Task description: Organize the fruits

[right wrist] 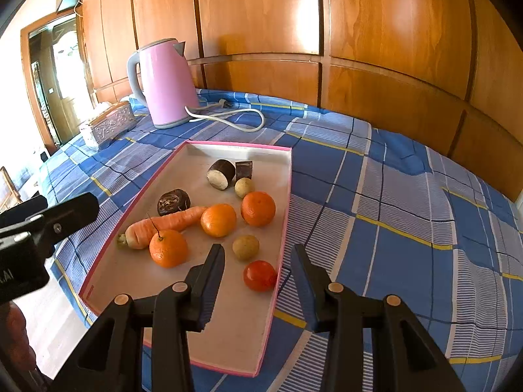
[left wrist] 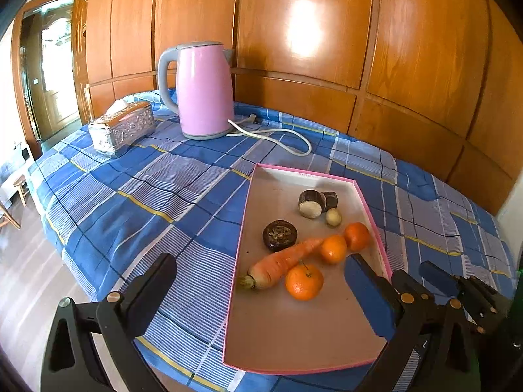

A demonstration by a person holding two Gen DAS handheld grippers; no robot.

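Observation:
A pink-rimmed white tray (right wrist: 284, 196) (left wrist: 243, 215) lies on the blue checked tablecloth. It holds three oranges (right wrist: 168, 248) (right wrist: 218, 220) (right wrist: 258, 208), a carrot (right wrist: 163, 225), a red tomato (right wrist: 260, 275), two small yellowish fruits (right wrist: 245, 247) (right wrist: 243, 187) and dark brown pieces (right wrist: 222, 173) (right wrist: 173, 201). My right gripper (right wrist: 258, 261) is open and empty, its jaws standing either side of the tomato and the tray's right rim. My left gripper (left wrist: 261, 274) is open and empty above the tray's near end, close to the front orange (left wrist: 304, 281) and carrot (left wrist: 281, 263).
A pink electric kettle (left wrist: 204, 91) with a white cord (left wrist: 278, 137) stands at the back of the table. A silver tissue box (left wrist: 121, 127) sits to its left. Wooden wall panels run behind. The table edge drops to the floor at the left.

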